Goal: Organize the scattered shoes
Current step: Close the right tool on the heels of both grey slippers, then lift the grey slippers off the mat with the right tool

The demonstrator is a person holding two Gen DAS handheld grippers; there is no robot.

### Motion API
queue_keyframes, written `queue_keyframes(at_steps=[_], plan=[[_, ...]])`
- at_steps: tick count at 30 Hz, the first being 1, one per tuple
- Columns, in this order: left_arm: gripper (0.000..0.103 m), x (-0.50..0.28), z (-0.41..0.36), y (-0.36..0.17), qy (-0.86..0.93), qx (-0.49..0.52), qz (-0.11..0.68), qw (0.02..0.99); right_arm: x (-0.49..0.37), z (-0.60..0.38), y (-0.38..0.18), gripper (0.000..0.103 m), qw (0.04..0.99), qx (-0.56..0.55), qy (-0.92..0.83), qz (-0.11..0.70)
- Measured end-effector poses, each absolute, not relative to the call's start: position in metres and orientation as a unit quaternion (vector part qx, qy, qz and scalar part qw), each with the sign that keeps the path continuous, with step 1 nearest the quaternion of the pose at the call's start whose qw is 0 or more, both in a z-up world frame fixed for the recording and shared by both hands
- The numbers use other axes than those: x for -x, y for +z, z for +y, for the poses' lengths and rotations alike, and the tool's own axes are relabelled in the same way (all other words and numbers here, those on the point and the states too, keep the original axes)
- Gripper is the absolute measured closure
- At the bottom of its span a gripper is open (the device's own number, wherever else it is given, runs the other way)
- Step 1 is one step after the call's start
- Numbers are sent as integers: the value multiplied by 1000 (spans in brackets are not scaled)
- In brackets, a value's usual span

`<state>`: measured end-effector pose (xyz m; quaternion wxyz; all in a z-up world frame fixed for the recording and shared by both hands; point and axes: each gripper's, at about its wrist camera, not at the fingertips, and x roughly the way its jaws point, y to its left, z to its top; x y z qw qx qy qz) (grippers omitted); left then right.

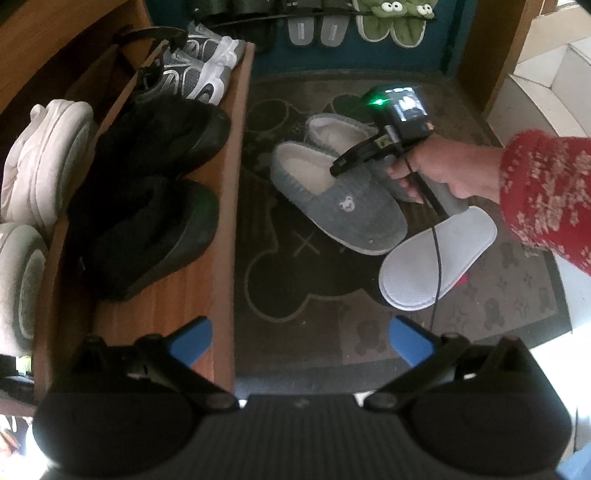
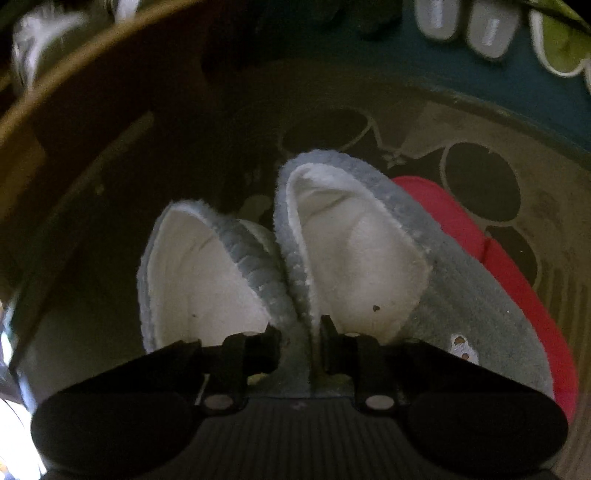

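A pair of grey slippers [image 1: 354,210] with white lining lies side by side on a dark patterned mat [image 1: 295,284]. A hand in a red sleeve holds my right gripper [image 1: 338,168] down at their openings. In the right wrist view, my right gripper [image 2: 299,343] is shut on the two touching inner walls of the grey slippers [image 2: 284,258], one finger inside each shoe. My left gripper [image 1: 299,343] hangs open above the mat's near part, next to the wooden shelf [image 1: 177,306], holding nothing.
The shelf carries black shoes [image 1: 155,206], white sneakers [image 1: 40,158] and grey-white trainers [image 1: 199,70]. A white slipper [image 1: 439,254] lies sole-up on the mat by the grey pair. A red slipper [image 2: 465,225] lies beside them. Grey and green slippers [image 1: 391,26] hang on the far wall.
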<state>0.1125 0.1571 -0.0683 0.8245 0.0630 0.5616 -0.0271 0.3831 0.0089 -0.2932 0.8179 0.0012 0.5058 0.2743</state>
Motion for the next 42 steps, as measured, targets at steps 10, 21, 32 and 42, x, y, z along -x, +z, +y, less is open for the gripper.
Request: queue_keyframes(at_steps=[10, 21, 32, 42], plan=[[0, -83, 144, -53, -36, -92, 540, 836, -352, -21, -230, 84, 841, -87, 266, 463], [0, -33, 131, -29, -36, -121, 514, 848, -269, -34, -155, 84, 836, -131, 252, 469], [0, 38, 115, -12, -7, -148, 500, 853, -151, -59, -113, 84, 828, -173, 237, 479], [0, 112, 90, -13, -29, -134, 496, 857, -48, -97, -125, 84, 829, -183, 175, 498]])
